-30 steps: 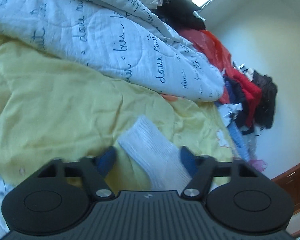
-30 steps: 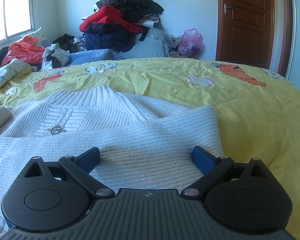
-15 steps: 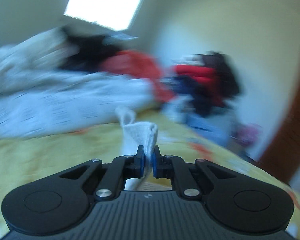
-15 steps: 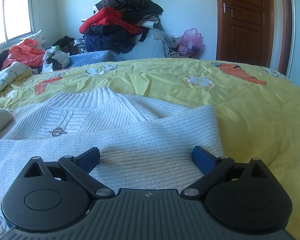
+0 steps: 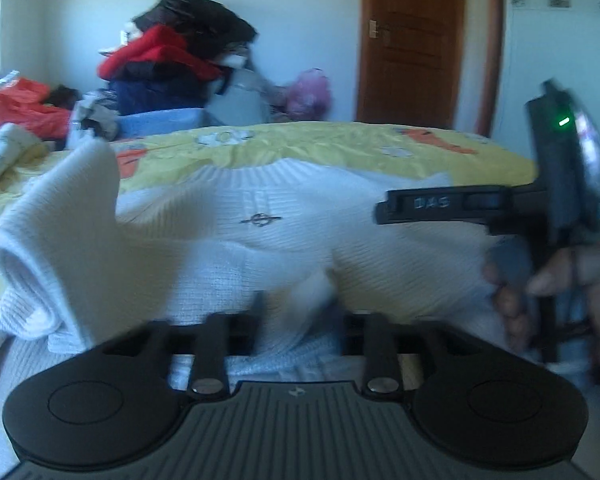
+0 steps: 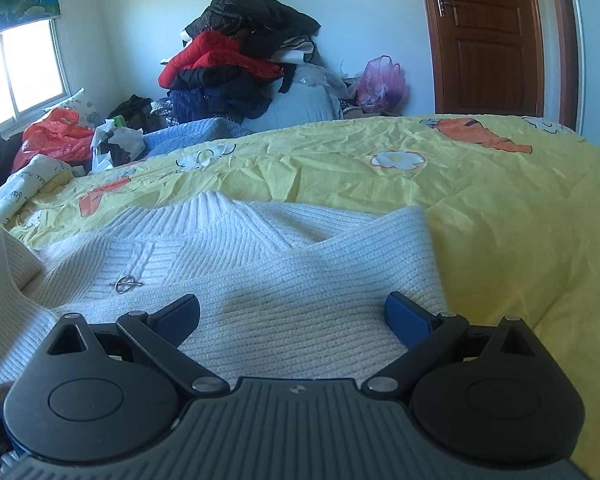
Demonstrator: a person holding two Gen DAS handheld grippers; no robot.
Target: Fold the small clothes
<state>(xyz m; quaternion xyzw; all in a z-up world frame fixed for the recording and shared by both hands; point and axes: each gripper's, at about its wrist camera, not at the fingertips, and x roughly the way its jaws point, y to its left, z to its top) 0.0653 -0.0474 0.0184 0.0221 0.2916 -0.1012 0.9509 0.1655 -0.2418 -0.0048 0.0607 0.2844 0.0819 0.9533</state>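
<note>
A white knit sweater [image 6: 260, 264] lies flat on the yellow bedsheet [image 6: 500, 208], collar away from me, with a small metal brooch [image 6: 126, 283] on its chest. It also shows in the left wrist view [image 5: 340, 220]. My left gripper [image 5: 298, 308] is blurred; its jaws stand a little apart with the sweater's left sleeve [image 5: 72, 240] between them, folded across the body. My right gripper [image 6: 292, 316] is open and empty, low over the sweater's folded right side. It shows from the side in the left wrist view [image 5: 440, 204].
A pile of red, black and navy clothes [image 6: 236, 60] stands against the far wall beside a pink bag [image 6: 380, 80]. A wooden door [image 6: 488, 36] is at the back right. A printed quilt [image 6: 24, 188] and a red bag [image 6: 56, 136] lie at the left.
My left gripper shut on the sleeve cuff, then swung right, carrying the sleeve over the sweater's body; its jaws now look slightly parted. My right gripper has stayed open in place.
</note>
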